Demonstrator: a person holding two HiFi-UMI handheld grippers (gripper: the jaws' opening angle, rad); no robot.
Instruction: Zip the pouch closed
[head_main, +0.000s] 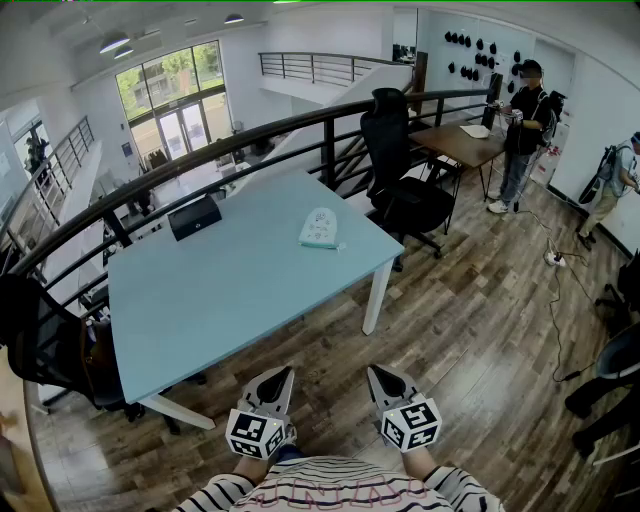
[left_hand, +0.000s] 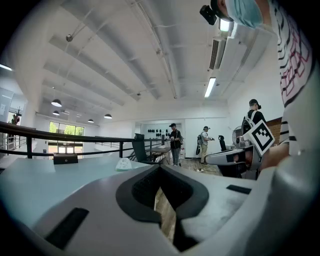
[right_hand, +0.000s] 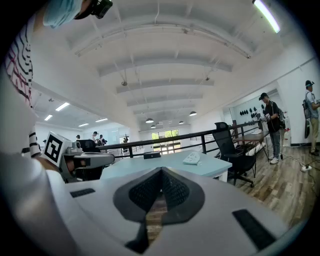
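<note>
i hold the left gripper (head_main: 278, 374) and the right gripper (head_main: 377, 373) low in front of me, short of the table's (head_main: 220, 290) near edge. each one's own view shows its jaws pressed together with nothing between them, only floor in the slit.

the pouch (head_main: 320, 228) lies flat on the far right part of the table, near the corner and well apart from both grippers. a black box (head_main: 195, 216) sits farther left, by the back edge.

i judge the task not yet begun; the step in hand is the approach. to do it well, i would walk up to the table's right side, spread both pairs of jaws before reaching in, and come down from above. one gripper should pin the pouch's end so the fabric stays taut, while the other takes the zip pull. i cannot see the pull or which way the zip runs from here, so i need a closer look first.

i can read no writing: the pouch's pattern, a pale mark on the box and the print on my shirt (head_main: 340, 492) are too small.
</note>
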